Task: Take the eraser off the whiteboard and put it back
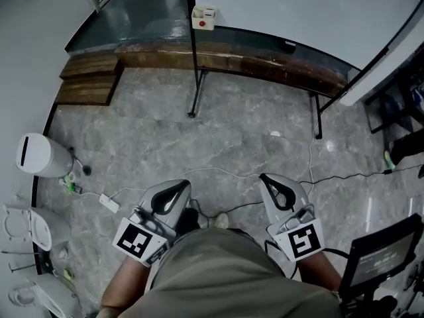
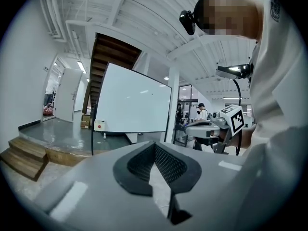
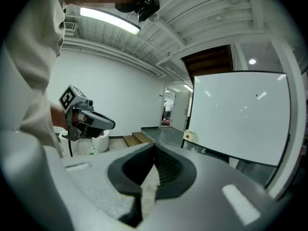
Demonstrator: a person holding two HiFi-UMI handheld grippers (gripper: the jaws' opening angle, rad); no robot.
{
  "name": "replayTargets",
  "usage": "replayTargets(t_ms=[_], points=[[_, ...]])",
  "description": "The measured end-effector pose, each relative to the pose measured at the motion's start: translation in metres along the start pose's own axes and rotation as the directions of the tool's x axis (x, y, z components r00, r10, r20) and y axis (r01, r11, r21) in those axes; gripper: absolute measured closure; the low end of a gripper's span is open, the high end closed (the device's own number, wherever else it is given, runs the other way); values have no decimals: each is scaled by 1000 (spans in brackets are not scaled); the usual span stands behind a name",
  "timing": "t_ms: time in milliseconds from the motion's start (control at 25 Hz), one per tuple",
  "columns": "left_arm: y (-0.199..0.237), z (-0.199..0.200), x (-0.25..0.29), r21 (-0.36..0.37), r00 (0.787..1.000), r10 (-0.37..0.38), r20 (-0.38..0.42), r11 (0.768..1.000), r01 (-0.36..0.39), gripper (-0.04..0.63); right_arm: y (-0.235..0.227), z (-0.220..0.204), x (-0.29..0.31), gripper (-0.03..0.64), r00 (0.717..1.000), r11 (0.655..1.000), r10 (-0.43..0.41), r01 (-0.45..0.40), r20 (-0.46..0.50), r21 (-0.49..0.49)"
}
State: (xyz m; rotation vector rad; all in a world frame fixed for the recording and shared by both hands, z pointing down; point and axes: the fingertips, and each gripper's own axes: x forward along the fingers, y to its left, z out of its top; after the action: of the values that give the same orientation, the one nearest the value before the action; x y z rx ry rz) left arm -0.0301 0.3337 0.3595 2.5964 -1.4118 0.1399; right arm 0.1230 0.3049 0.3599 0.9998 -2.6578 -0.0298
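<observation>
The eraser [image 1: 204,17], a white block with a red dot, sticks to the lower left corner of the whiteboard [image 1: 298,12], far ahead of both grippers. It also shows small in the left gripper view as the eraser [image 2: 99,125] on the whiteboard [image 2: 132,100], and in the right gripper view as the eraser [image 3: 189,135] on the whiteboard [image 3: 240,114]. My left gripper [image 1: 183,184] and right gripper [image 1: 264,176] are held low in front of the person's body, side by side. Both are shut with nothing between the jaws.
The whiteboard stands on black legs [image 1: 195,78] on a marble floor. Wooden steps [image 1: 89,78] lie at the left, with a white bin [image 1: 40,154] nearer. Cables and a power strip [image 1: 109,203] cross the floor. A black screen on a stand [image 1: 384,260] is at the right.
</observation>
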Motion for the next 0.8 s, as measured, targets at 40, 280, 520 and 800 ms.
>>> replayTargets(t_ms=[40, 280, 520, 800], points=[[9, 1, -1, 0, 1000, 1, -2, 1000, -1, 589, 1, 2, 8, 614, 1000, 1000, 0, 0, -7, -2], [75, 4, 1, -19, 1000, -11, 8, 1000, 12, 589, 12, 19, 66, 614, 1000, 1000, -5, 4, -30, -29], [141, 6, 4, -58, 997, -82, 10, 995, 83, 589, 25, 44, 133, 614, 999, 1000, -20, 19, -40, -11], [213, -4, 1, -84, 992, -124, 1, 989, 124, 589, 52, 65, 202, 614, 996, 999, -32, 30, -86, -19]])
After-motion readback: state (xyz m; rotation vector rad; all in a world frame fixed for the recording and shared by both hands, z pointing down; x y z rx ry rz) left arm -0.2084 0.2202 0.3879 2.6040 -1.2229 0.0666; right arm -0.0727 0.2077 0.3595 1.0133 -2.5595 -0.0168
